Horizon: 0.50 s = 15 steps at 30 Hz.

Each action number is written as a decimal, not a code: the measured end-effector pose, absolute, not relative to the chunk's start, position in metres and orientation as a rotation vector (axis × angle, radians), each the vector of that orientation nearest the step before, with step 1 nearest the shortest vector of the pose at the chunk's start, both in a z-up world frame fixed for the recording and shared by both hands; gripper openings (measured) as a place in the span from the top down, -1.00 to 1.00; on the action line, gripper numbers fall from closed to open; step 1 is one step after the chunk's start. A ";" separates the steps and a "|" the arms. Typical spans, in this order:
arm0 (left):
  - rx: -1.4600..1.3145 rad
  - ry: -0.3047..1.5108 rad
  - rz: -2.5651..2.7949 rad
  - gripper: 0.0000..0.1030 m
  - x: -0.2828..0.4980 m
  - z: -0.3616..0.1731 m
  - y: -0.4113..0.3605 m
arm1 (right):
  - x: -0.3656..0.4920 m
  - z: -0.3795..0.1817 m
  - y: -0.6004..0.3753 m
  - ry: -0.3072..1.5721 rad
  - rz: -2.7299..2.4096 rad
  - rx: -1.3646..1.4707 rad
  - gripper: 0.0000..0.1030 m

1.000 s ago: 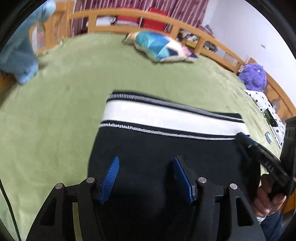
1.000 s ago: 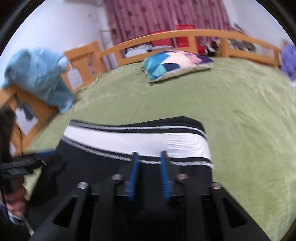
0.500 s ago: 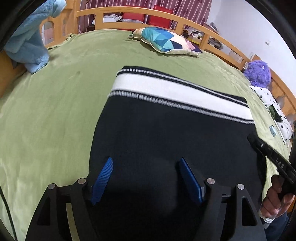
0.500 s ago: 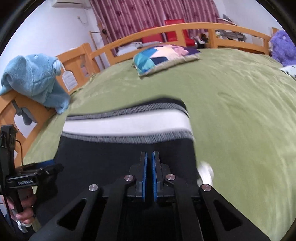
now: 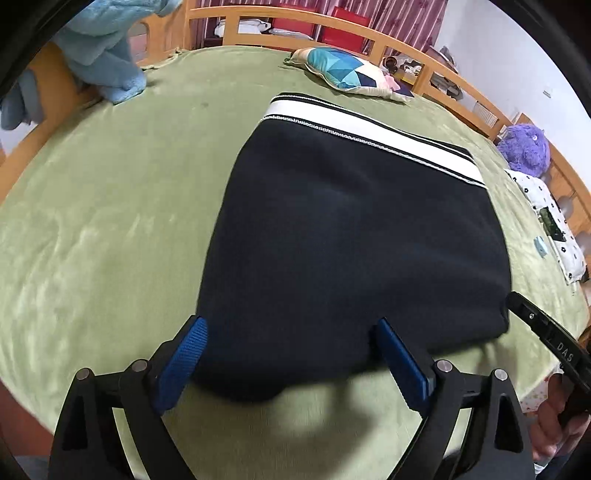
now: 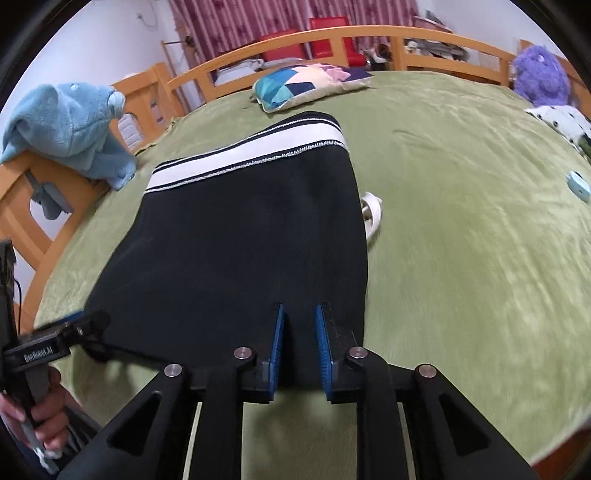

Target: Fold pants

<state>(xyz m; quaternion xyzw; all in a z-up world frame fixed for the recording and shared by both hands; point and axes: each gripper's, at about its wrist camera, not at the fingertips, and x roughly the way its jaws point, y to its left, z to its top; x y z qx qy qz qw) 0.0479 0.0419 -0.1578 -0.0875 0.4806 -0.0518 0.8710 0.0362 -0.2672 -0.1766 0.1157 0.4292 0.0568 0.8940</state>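
The pants (image 5: 354, 240) lie folded into a dark, roughly square stack on the green bed cover (image 5: 110, 221), straight ahead of both sets of jaws, with the white, black-edged waistband (image 6: 251, 147) at the far end. The left gripper (image 5: 291, 360) has its jaws spread wide, one blue pad on each side of the stack's near edge — nothing is pinched between them, and the cloth's rounded near fold sits in the gap. The right gripper (image 6: 300, 345) has its jaws narrowly parted, with a slim gap between the blue pads; they hover at the near right corner of the stack, and no cloth is gripped there. A white cord (image 6: 373, 210) pokes out from under the pants, beyond the right jaws and slightly to their right. Far ahead of both, past the waistband, a patchwork pillow (image 6: 303, 86) lies near the wooden bed rail (image 6: 369, 33). A blue plush toy (image 6: 70, 129) is draped over the rail ahead and to the left — a purple plush toy (image 6: 539, 77) sits far ahead to the right.
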 end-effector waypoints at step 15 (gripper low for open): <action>-0.131 0.806 -0.161 -0.80 -0.037 -0.066 0.024 | -0.063 -0.080 -0.240 0.766 -0.012 0.152 -0.23</action>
